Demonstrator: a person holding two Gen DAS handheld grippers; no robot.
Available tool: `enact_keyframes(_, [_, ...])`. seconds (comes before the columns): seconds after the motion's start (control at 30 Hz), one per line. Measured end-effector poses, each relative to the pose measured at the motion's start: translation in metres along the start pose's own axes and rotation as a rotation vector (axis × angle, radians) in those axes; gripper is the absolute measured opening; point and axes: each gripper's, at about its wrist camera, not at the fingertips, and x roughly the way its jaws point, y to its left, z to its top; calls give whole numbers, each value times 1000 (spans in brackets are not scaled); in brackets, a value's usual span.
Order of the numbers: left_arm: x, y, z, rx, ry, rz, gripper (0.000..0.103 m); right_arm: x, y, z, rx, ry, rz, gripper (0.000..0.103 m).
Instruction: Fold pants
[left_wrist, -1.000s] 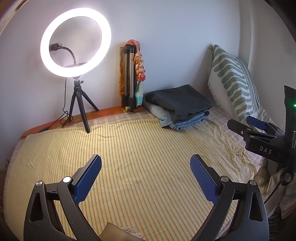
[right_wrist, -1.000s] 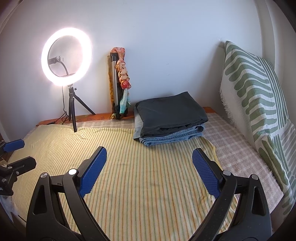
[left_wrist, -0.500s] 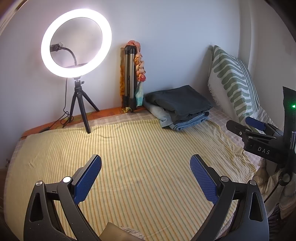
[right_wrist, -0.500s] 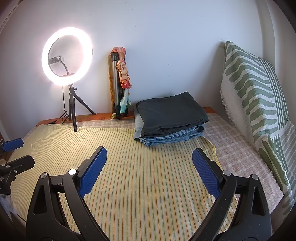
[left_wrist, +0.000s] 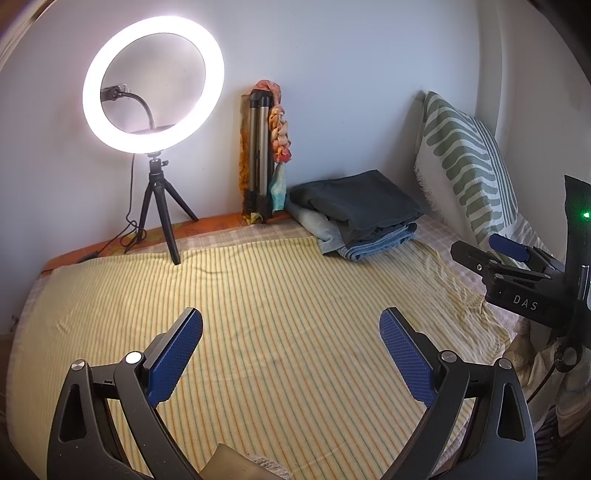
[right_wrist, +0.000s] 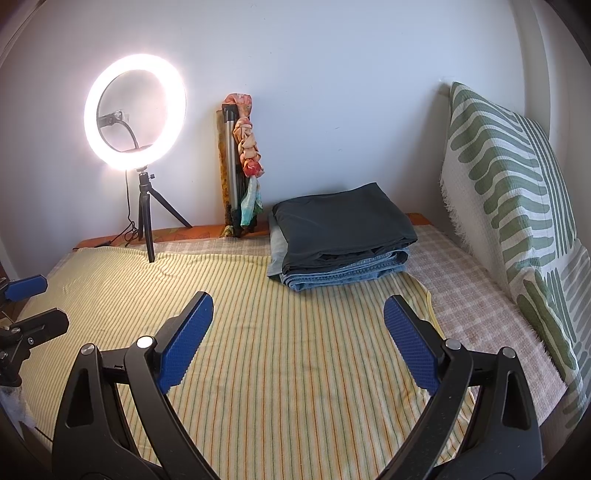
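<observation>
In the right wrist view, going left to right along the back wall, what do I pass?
Ring light → folded tripod with scarf → stack of folded pants → green patterned pillow.

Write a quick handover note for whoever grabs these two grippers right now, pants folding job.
Left gripper: open, empty, above the striped sheet.
Right gripper: open, empty, above the same sheet.
Pants: a folded stack at the far side of the bed by the wall, dark pair on top, jeans underneath.
Done: those in the stack look folded.
Left: no unfolded pants in view; check whether more remain.
</observation>
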Motion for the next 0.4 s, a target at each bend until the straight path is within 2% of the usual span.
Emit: enact_keyframes(0.4, [-8, 3, -1, -9, -38, -3, 97, 1, 1, -1, -4, 3, 4, 96])
